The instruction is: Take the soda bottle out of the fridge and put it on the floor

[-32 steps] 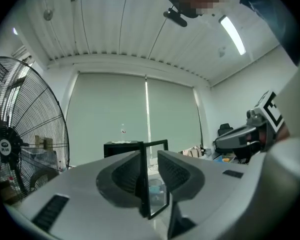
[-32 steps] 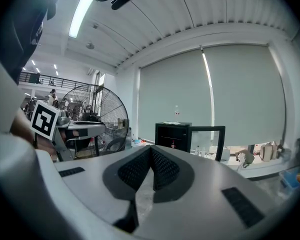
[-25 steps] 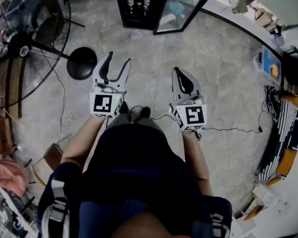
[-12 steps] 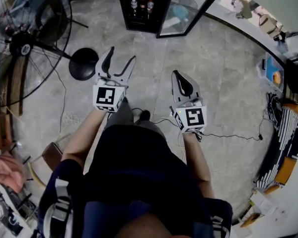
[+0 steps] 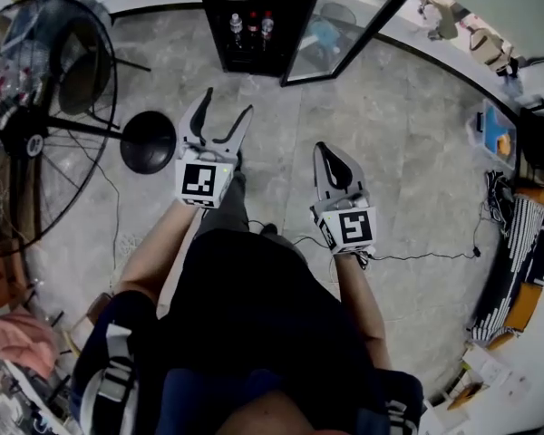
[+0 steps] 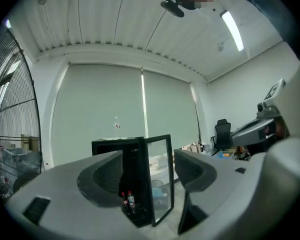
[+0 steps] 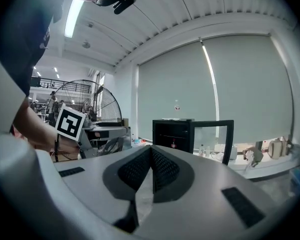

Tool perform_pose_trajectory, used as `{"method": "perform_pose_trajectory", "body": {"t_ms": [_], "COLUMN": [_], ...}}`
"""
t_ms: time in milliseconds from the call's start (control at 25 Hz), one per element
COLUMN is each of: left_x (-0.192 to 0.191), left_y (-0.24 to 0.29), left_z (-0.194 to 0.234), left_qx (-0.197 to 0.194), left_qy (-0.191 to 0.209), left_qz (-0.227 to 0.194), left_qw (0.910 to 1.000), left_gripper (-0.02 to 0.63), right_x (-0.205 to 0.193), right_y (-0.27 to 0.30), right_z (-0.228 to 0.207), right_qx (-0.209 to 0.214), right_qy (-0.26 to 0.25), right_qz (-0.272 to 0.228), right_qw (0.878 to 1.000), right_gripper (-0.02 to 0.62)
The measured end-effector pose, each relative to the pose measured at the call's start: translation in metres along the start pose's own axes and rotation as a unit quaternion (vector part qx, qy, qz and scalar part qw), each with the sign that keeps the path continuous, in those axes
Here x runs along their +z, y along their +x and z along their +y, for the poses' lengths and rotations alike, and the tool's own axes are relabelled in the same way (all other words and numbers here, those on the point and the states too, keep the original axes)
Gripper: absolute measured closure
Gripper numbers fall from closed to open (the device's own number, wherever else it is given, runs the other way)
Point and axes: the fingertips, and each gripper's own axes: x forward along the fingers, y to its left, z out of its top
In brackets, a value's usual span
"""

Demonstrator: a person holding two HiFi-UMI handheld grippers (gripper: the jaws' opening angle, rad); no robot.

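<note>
The black fridge point(image 5: 254, 16) stands on the floor ahead with its glass door point(image 5: 344, 16) swung open to the right. On its lower shelf stand three small bottles, among them a dark soda bottle point(image 5: 253, 28) with a red label. The left gripper view shows the bottles point(image 6: 128, 201) low inside the fridge point(image 6: 120, 151). My left gripper point(image 5: 228, 104) is held out toward the fridge, well short of it, open wide and empty. My right gripper point(image 5: 325, 150) sits beside it, shut on nothing. The fridge point(image 7: 172, 131) is far beyond its closed jaws point(image 7: 151, 166).
A big standing fan point(image 5: 32, 125) fills the left side, its round black base point(image 5: 148, 140) just left of my left gripper. A thin cable point(image 5: 417, 236) runs across the grey stone floor at right. Boxes and clutter point(image 5: 517, 243) line the right wall.
The left gripper's jaws have spread wider. The person has stepped toward the fridge, so both grippers sit closer to it and the fan has slid down the left side.
</note>
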Motion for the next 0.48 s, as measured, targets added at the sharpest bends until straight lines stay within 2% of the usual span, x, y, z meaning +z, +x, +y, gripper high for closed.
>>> {"method": "perform_pose_trajectory", "body": {"t_ms": [240,480], "left_x": [-0.019,-0.06], "left_y": [0.091,0.155], "left_z": [0.057,0.094], "left_qx": [-0.044,-0.059], "left_qy": [0.015,0.024], "left_qz": [0.01,0.031], "left_qw": [0.9989,0.9975], "left_gripper": [0.291,0.291], "right_x": [0.002,-0.014], "right_y": [0.106,0.177], "right_z": [-0.031,-0.055], "right_qx": [-0.028,-0.05], "right_qy": [0.015,0.014], "right_qz": [0.008,0.02], "right_qw": [0.999,0.998], "right_gripper": [0.577,0.577]}}
